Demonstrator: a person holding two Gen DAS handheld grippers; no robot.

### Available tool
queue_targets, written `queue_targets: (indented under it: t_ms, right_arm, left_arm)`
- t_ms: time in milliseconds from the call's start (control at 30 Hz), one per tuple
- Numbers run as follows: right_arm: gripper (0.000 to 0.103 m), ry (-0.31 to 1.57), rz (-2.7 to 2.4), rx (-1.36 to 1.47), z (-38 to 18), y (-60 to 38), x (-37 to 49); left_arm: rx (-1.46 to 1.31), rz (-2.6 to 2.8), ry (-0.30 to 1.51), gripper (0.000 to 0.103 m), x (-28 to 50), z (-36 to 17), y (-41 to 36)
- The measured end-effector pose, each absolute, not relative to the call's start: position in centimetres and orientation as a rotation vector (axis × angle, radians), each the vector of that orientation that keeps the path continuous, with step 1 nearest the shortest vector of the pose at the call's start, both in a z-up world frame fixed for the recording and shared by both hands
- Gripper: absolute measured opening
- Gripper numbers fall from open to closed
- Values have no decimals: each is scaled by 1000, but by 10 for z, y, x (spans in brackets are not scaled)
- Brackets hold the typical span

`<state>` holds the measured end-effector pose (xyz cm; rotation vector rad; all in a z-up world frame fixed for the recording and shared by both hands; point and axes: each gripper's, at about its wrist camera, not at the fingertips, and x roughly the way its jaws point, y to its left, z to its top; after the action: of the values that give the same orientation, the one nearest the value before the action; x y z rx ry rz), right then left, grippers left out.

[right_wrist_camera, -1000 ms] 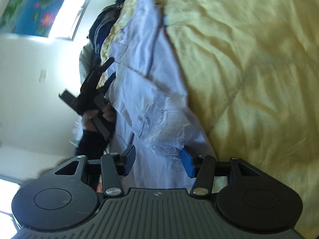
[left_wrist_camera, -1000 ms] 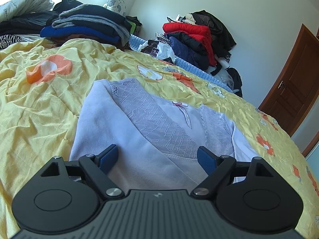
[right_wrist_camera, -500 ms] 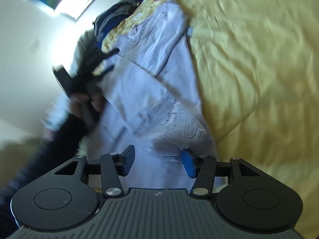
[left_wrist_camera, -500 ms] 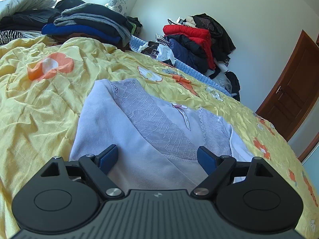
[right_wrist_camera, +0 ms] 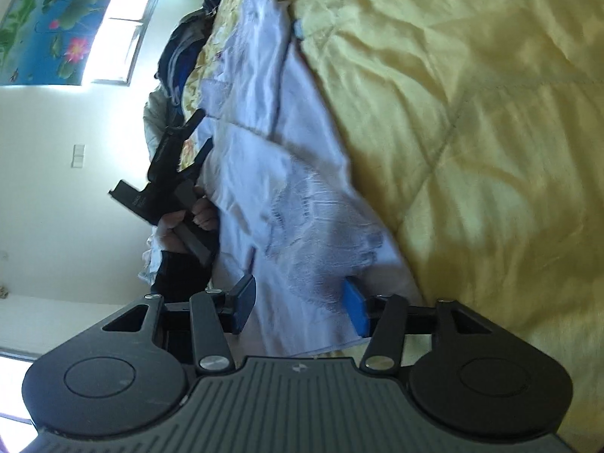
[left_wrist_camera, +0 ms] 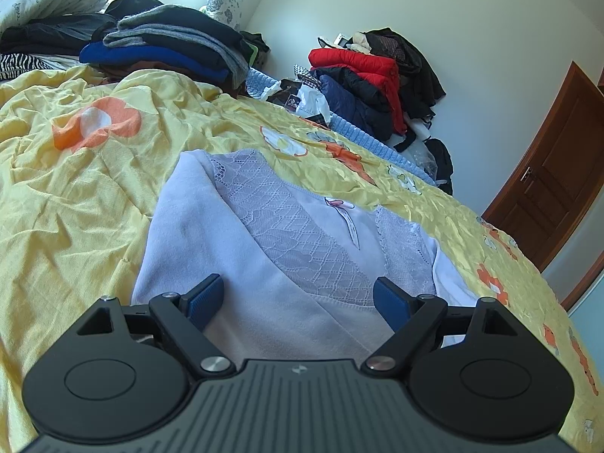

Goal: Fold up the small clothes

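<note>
White knit with lace panels, the top (left_wrist_camera: 287, 264) lies flat on the yellow quilt (left_wrist_camera: 75, 196), so pinch only its upper layer. Your left claw (left_wrist_camera: 298, 298) hovers wide apart over the hem; your right claw (right_wrist_camera: 300, 302), half apart, straddles the lacy corner without clamping it. Close there before lifting, and fold slowly inward.

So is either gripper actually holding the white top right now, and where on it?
Neither. The left gripper and right gripper both stand open over the white top, pads clear of the fabric.
</note>
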<state>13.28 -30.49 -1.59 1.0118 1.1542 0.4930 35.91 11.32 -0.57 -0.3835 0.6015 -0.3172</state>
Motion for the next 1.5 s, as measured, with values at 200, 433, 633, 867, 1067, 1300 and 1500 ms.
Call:
queue_targets:
  t_ms: [200,433,633,867,1067,1300,1500]
  right_arm:
    - [52,919,431,332,60,-268,118]
    - [40,870,542,-241,39,-183,97]
    - [12,872,510,-277,29,-175,104]
    - [3,873,587,-191,46,-186,95]
    - [3,900,563,-294,28,-184,87]
    - [49,924,642,-139,52,-199,92]
    - [77,963,643,516,48,-235,169]
  left_arm:
    - [-402,-322,597,87,358,-6,115]
    - [-407,-322,596,87,358,-7,115]
    - [-427,-327,591,87,358,-8,118]
    - [-429,-328,591,87,358,-8,118]
    - [-431,-328,590,87,357,-8,118]
    - [-429,-327,589,87,357,-8,118]
    - [-418,-324,591,87,357,-8,117]
